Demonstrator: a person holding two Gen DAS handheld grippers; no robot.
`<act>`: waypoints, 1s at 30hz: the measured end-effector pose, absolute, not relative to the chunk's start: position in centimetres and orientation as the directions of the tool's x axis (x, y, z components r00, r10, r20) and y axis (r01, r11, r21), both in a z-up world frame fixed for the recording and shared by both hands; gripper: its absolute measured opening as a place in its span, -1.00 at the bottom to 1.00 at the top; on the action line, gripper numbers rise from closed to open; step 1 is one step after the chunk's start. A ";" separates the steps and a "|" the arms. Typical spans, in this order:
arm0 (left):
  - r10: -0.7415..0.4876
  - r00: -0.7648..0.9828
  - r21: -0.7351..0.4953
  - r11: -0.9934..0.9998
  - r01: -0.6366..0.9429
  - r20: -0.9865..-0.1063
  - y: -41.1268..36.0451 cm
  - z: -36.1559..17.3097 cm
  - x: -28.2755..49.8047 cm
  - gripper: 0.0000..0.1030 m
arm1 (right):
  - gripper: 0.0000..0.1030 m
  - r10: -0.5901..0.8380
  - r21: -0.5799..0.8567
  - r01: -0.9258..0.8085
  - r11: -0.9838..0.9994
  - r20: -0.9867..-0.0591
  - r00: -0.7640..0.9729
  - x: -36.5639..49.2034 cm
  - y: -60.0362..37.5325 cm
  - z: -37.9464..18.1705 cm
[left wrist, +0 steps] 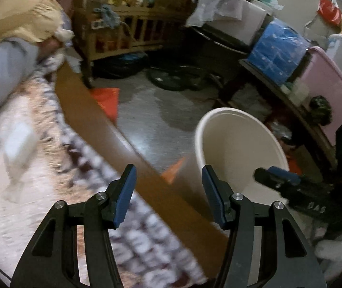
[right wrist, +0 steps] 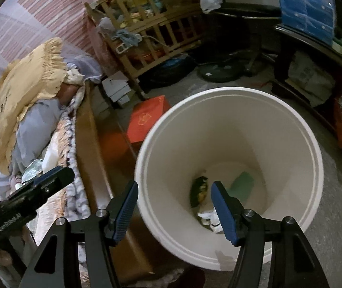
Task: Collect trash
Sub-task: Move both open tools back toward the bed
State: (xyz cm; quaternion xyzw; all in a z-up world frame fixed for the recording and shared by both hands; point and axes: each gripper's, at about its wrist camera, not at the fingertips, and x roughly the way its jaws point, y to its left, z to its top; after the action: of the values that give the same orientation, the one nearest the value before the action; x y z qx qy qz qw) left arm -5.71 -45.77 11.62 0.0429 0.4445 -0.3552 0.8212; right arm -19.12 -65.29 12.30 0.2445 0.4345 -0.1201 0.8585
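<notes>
A: What kind of room is it?

B: A crowded bedroom with dim light. The floor (right wrist: 334,216) is grey and speckled, with a shine near the bed (left wrist: 39,168). The bed has a brown wooden side and a patterned blanket.

A: And behind it?

B: A wooden crib (right wrist: 151,31) full of things stands at the back, beside a wall (right wrist: 27,19) with pink stripes. On the right there is a dark worktop (left wrist: 279,84) with a blue package (left wrist: 276,50) on it.
</notes>
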 end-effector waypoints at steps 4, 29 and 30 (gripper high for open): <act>-0.519 0.388 -0.216 0.768 0.603 -0.762 -43.5 11.7 -5.7 0.07 | 0.18 0.002 0.303 0.406 0.862 -0.804 0.595 -18.4 -64.3 12.5; -0.459 0.452 -0.190 0.831 0.524 -0.765 -35.3 11.5 -5.4 0.07 | 0.14 0.328 0.468 0.387 0.795 -0.867 0.375 -11.0 -66.6 0.6; -0.457 0.455 -0.187 0.832 0.522 -0.764 -35.2 11.6 -5.5 0.07 | 0.14 0.309 0.456 0.389 0.800 -0.870 0.386 -10.9 -66.4 0.7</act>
State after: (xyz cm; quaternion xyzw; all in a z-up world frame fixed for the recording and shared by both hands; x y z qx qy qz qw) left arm -5.50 -35.17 11.61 0.0372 0.4356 -0.2873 0.8522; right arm -10.95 -66.42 0.73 0.3151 0.5537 -0.0262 0.7704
